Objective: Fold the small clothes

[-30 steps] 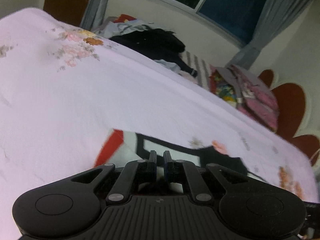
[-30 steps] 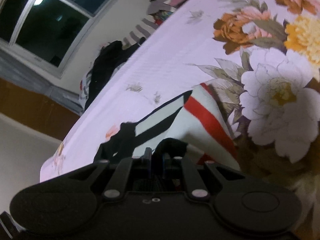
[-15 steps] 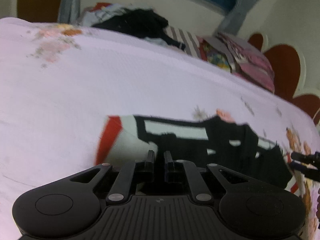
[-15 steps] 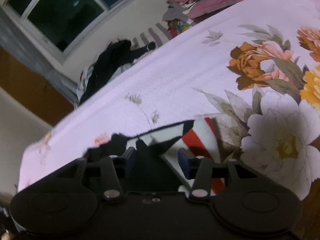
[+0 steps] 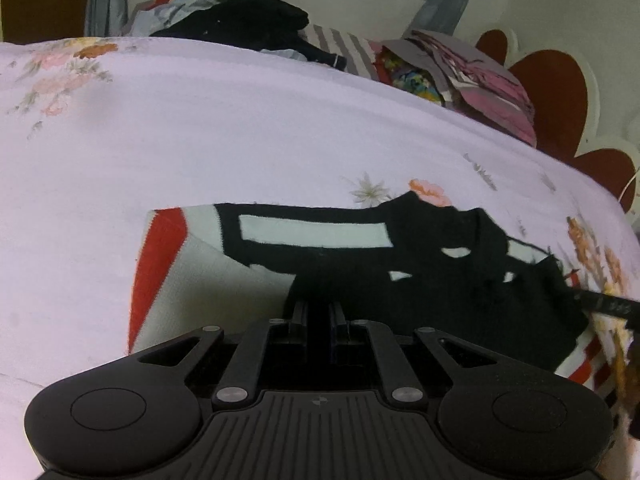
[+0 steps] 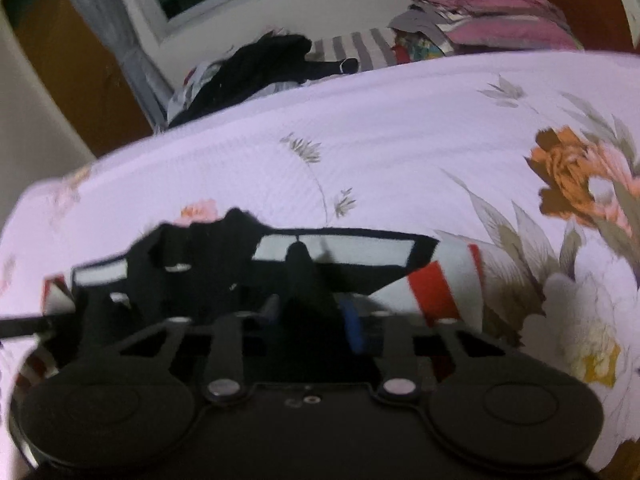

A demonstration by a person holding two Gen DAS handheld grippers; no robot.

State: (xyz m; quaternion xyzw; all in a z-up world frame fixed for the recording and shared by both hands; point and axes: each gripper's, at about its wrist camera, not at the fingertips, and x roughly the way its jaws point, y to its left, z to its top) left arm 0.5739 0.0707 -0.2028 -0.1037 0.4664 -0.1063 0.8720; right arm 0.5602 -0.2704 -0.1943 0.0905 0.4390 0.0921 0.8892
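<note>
The left gripper is pinched nearly shut on the near black hem of the garment, dark cloth filling the slit between its fingers. The right gripper has just been closing; its jaws now stand narrow, with a raised ridge of the garment's black cloth between them, the blue pad on its right finger against the fold. The garment is a small knit piece in black, white and red. It lies flat on the bed, long axis running across both views, about parallel to the bed's near edge. In the left view its red-striped end points left and its crumpled black end points right, where the tip of the other gripper shows. Beyond it the floral sheet is bare up to the far edge. There a dark heap of clothes and a folded pink stack lie below the window.
</note>
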